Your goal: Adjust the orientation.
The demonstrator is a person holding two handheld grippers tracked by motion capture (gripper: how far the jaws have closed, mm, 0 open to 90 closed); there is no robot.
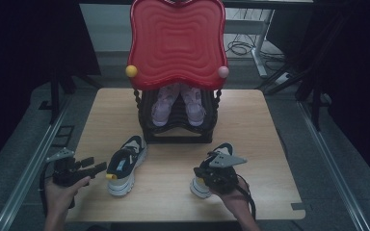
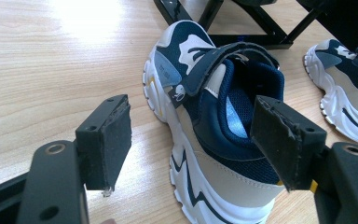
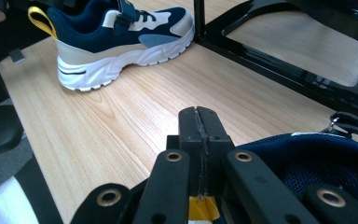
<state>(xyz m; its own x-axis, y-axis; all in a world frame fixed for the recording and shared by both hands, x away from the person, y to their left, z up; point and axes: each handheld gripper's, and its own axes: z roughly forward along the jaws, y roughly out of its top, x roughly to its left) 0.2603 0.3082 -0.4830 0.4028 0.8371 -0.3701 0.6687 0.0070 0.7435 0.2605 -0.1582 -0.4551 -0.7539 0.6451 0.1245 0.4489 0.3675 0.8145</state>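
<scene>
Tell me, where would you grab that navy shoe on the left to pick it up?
Probably by the heel. The left shoe stands upright on its sole with its heel toward the left tool, whose open jaws already flank the padded collar. Its yellow pull loop is another hold; the right tool is shut at the other shoe's heel.

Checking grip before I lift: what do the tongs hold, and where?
Right tongs pinch the right shoe by its yellow heel tab. Left tongs are open, holding nothing.
</scene>
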